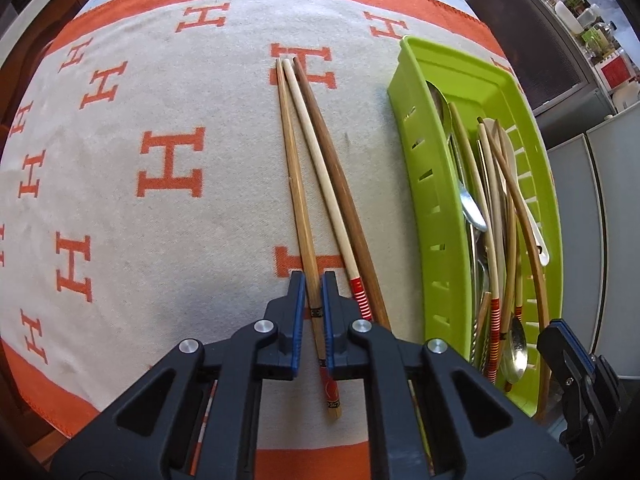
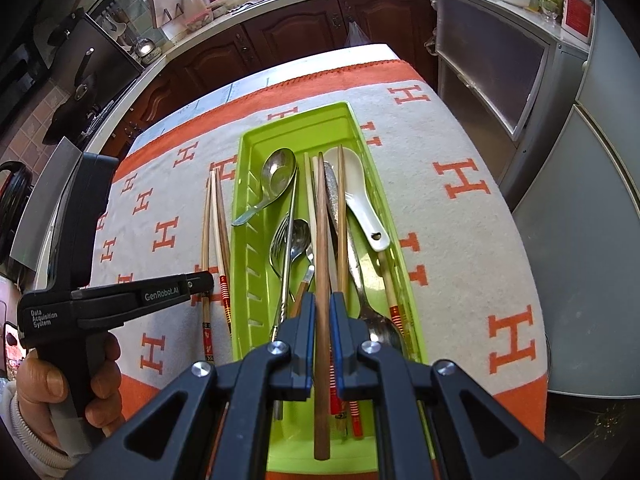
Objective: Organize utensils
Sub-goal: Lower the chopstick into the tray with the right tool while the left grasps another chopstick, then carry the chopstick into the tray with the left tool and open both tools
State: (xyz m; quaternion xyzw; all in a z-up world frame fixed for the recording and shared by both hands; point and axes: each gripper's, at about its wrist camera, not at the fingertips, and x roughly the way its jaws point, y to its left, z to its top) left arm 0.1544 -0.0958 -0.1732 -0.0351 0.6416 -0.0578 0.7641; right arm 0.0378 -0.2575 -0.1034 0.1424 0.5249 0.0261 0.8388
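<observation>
On the left, three chopsticks (image 1: 316, 168) lie sorted on the cloth (image 1: 120, 208), the left gripper (image 1: 313, 284) pinching the leftmost. To their right, the green tray (image 2: 256, 200) holds mixed spoons and chopsticks (much unsorted), where the right gripper (image 2: 322, 304) clamps a dark wooden chopstick (image 2: 321, 240).

Black hand-held gripper (image 1: 313, 280), blue pads (image 1: 298, 312), silver screws; white sleeve (image 2: 24, 432).
</observation>
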